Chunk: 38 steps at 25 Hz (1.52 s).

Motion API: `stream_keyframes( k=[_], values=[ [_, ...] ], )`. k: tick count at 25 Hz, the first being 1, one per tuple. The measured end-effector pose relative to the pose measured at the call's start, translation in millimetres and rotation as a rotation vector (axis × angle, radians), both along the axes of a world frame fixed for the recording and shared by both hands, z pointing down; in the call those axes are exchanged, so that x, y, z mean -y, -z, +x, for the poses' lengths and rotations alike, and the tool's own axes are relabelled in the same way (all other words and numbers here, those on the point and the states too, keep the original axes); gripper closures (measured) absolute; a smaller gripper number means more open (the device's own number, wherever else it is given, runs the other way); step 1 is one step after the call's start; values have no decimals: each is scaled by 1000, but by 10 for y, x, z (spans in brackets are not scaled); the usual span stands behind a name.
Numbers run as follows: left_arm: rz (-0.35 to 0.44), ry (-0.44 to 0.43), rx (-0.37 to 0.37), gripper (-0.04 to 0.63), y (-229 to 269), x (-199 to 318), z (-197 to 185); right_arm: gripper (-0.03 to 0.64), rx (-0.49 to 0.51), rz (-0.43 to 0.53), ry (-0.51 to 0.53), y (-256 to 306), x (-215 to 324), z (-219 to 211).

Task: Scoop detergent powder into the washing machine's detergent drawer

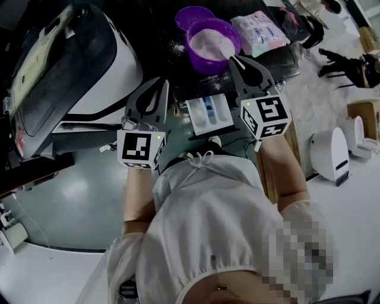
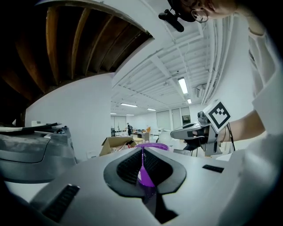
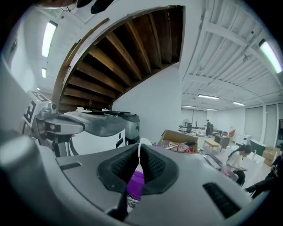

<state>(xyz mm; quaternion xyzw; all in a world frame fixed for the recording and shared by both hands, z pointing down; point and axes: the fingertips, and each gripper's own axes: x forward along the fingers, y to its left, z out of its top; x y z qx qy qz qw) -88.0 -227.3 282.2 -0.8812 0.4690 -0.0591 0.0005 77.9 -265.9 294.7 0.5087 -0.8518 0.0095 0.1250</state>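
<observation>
The person holds both grippers low in front of the body, side by side over the pulled-out detergent drawer [image 1: 193,117] of the washing machine [image 1: 89,77]. The drawer sticks out toward the person between the two grippers, with white compartments and a blue insert in the middle.

The left gripper [image 1: 163,83] has its jaws pressed together with nothing clamped; in the left gripper view only a thin slit remains between the pads [image 2: 128,167], and purple shows through it.

The right gripper [image 1: 234,60] is likewise closed to a narrow slit. A small white shape sits at its tip in the right gripper view, too small to identify.

That tip points at the purple bowl [image 1: 208,64], which stands on the dark tabletop [image 1: 166,41] just beyond the drawer and holds the white detergent powder [image 1: 211,41]. A second, smaller purple bowl [image 1: 193,16] sits just behind it, and a pink-and-white packet [image 1: 258,32] lies to the right of the bowls.
</observation>
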Motion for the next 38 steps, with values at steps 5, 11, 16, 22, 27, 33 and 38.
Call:
stream_keyframes(
  k=[5,11,16,22,27,33,38],
  values=[
    [-2,61,-1,569,5,189,162,607,-92,-98,126,-165,425,54],
    [-16,120,10,568,-40,283,314,607,-254,-233,290,-392,759,-1],
    [-23,163,14,569,-72,306,352,607,-402,-361,414,-546,880,-87],
    [-27,233,17,569,-130,258,242,607,-545,-476,516,-753,925,-186],
    [-33,274,17,569,-164,208,165,607,-670,-509,588,-916,951,-277],
    [-57,299,8,569,-243,146,150,607,-824,-497,595,-971,1028,-271],
    [-65,327,9,569,-264,79,68,607,-811,-610,710,-1088,840,-359]
  ],
)
